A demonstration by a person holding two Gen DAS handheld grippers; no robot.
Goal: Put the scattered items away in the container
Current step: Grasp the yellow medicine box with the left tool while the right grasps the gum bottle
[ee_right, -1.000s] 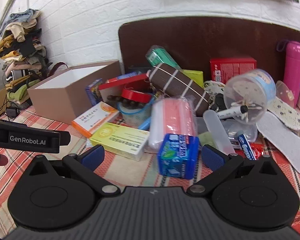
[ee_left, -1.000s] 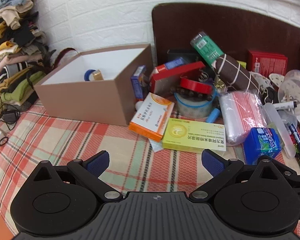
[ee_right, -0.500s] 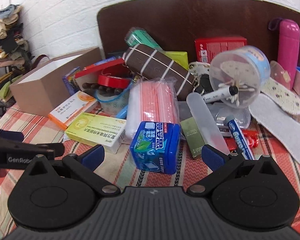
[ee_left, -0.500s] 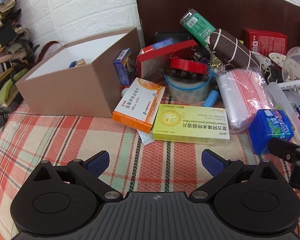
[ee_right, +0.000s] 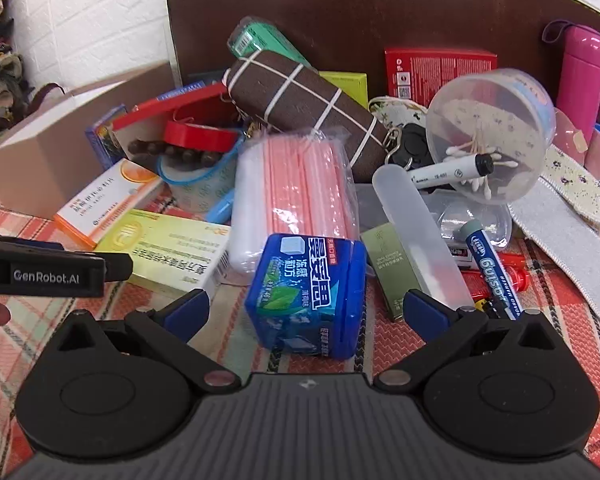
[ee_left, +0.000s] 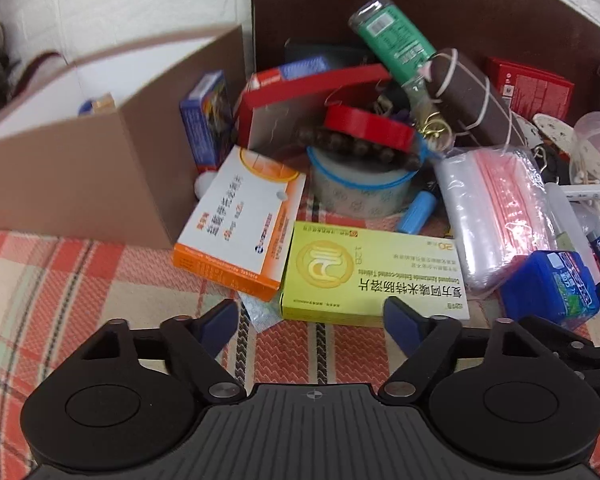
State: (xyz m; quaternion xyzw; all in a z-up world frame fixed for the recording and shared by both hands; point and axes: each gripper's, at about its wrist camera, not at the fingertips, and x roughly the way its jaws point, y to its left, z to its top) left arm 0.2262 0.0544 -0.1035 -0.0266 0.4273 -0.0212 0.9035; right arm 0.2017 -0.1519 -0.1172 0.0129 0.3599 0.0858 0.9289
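Observation:
The open cardboard box (ee_left: 80,168) stands at the left, and in the right wrist view the cardboard box (ee_right: 40,160) is at the far left. A yellow medicine box (ee_left: 372,276) lies flat just ahead of my left gripper (ee_left: 310,320). Its jaws are closing, the box's near edge lies between the fingertips, and the pads are not pressing on it. An orange-and-white medicine box (ee_left: 240,232) leans beside it. My right gripper (ee_right: 306,308) is open around a blue gum tub (ee_right: 308,292), with gaps on both sides.
Behind lie a pack of pink masks (ee_right: 300,184), a brown bound roll (ee_right: 300,100), tape rolls (ee_left: 364,160), markers (ee_right: 488,268), a clear tub of cotton swabs (ee_right: 492,136), insoles (ee_right: 560,232) and a pink flask (ee_right: 580,76). A dark board (ee_right: 380,8) backs the pile. The left gripper's body (ee_right: 60,268) crosses the left edge.
Both grippers have dropped and come closer to the pile. The blue tub now sits between the right fingers, the yellow box's edge reaches the left fingertips, and the left jaws have narrowed.

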